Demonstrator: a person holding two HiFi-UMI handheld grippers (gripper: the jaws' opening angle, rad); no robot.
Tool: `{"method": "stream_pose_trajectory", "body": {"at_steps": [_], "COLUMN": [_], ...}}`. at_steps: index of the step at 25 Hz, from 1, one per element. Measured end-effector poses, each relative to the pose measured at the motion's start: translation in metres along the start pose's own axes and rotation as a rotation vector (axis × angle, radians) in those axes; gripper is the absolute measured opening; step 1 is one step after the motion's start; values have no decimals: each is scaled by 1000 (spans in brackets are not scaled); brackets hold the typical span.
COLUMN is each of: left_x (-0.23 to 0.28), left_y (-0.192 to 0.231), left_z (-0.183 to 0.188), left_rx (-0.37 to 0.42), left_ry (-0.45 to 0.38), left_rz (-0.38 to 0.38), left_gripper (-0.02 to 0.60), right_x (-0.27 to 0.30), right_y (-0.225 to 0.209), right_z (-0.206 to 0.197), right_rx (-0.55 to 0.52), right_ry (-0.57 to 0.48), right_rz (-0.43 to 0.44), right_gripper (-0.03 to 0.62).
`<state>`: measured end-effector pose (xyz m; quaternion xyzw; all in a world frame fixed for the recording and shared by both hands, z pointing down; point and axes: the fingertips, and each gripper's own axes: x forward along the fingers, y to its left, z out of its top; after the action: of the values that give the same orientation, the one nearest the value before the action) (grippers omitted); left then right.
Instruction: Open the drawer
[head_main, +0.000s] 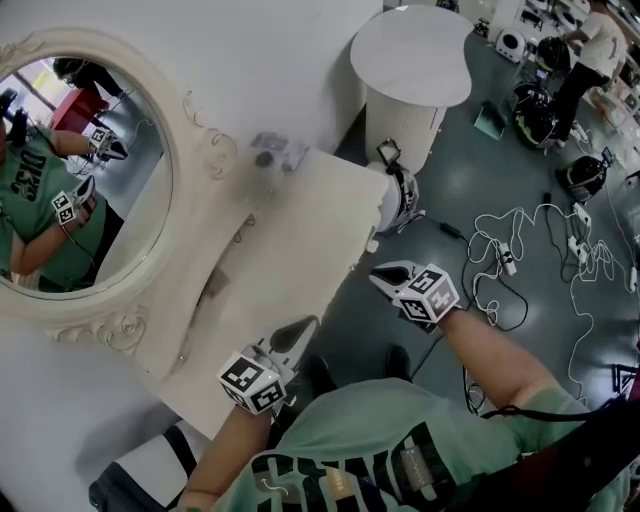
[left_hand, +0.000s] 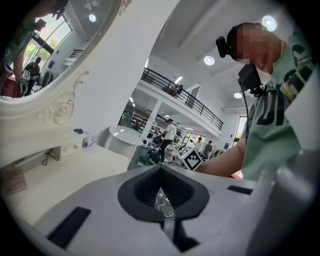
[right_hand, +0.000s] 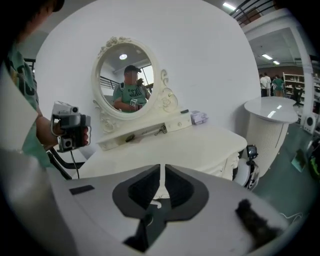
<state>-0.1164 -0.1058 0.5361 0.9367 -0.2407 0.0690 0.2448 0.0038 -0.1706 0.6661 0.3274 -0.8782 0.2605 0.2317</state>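
A cream dressing table (head_main: 300, 230) with an oval mirror (head_main: 80, 170) stands against the white wall. Its carved front (right_hand: 227, 163), where the drawer sits, shows only in the right gripper view, below the top's right edge; I cannot make out a handle. My left gripper (head_main: 305, 325) is shut and empty, hovering over the table's near corner (left_hand: 65, 175). My right gripper (head_main: 380, 272) is shut too, with nothing between its jaws. It hangs just off the table's front edge and points down toward the tabletop (right_hand: 170, 145) and front.
Small items (head_main: 275, 150) lie on the shelf under the mirror. A round white cabinet (head_main: 415, 60) stands past the table, a small white device (head_main: 400, 195) at its foot. Cables (head_main: 520, 250) sprawl over the dark floor. A person (head_main: 590, 50) stands at the far right.
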Motion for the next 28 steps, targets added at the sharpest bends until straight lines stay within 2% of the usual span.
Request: {"method": "stream_pose_trajectory", "body": {"at_steps": [1,3,4,11,14,18,21,24,28], "left_x": [1,2,3,-10,-23,-35,-43,-48,-49], "left_y": [3,10,15,42,53,66,71,76,79], "left_z": [-6,-18,-22,-52,-60,-68,-73,-72,-70], "left_rx": [-11,-26,-28,-84,-112,-148,-168,-179,-183], "left_ry": [8,25,31,71,80,80,81,72,69], "left_rz": [2,5,5,43,66,92,103,106,103], "left_gripper": [2,2,2,1,1,2,2,2,2], "right_x": [10,31,42,116,142,172,187,195,197], "right_y": [-2,-6,-11,-52,-70,-83,-84,-88,-90], "right_z": [-11,-32,-41,-96,-103,-119,-131,-134,-132], "right_rx": [2,4,2,-28,-59,-136,-133,-133,-130], "right_ry": [32,94,122,303,348,420,472,485,475], "right_rz": [0,3,-2,-94,-153,-166,-163,-190,-214], "right_gripper": [25,106,119,161,179,192,192,190,156]}}
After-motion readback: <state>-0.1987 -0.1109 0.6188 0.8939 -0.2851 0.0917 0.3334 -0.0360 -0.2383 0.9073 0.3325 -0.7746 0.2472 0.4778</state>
